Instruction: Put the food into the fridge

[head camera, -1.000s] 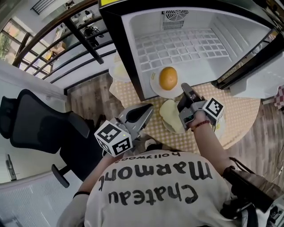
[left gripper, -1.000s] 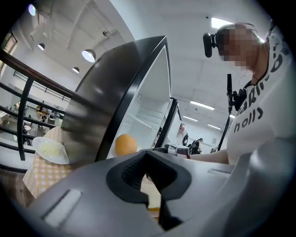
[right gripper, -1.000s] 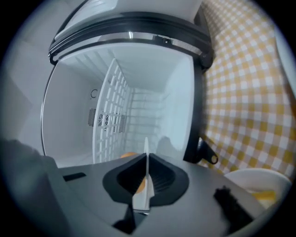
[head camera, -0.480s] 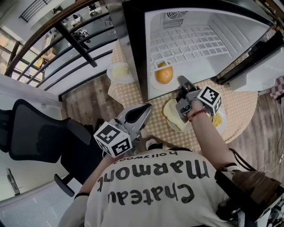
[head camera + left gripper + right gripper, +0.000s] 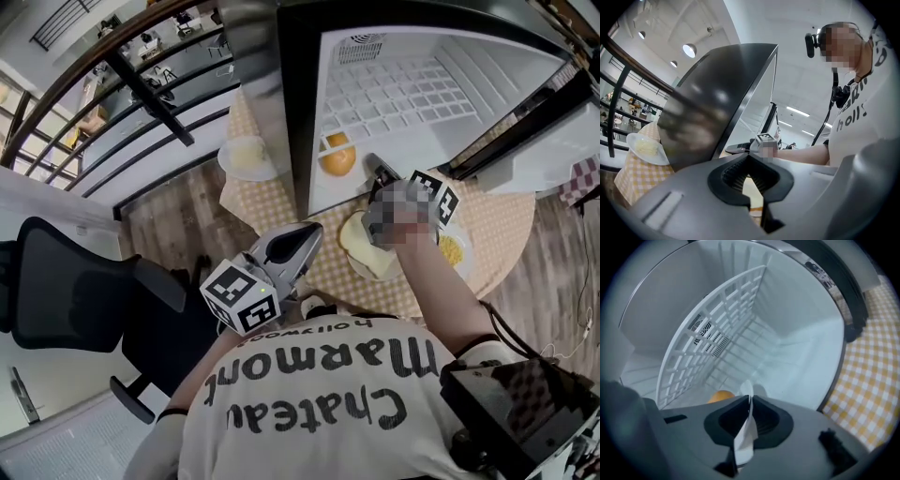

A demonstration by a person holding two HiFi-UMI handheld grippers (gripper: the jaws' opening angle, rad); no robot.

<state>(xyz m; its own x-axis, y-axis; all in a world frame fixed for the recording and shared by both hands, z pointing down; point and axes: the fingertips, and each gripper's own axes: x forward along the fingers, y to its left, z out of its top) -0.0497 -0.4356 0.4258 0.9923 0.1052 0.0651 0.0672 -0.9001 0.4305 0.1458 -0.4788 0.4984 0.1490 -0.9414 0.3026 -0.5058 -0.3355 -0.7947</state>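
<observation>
- The plate (image 5: 349, 175) with the orange (image 5: 337, 159) has slid further into the fridge (image 5: 422, 103). The right gripper (image 5: 373, 165) has gone in with it.
- The right gripper is pinched tight on the near edge of the plate.
- The orange sits at the left inside the fridge, partly under the white rack (image 5: 394, 94).
- The left gripper (image 5: 312, 232) is closed with nothing in it, near the person, by the near edge of the table (image 5: 506, 225).
</observation>
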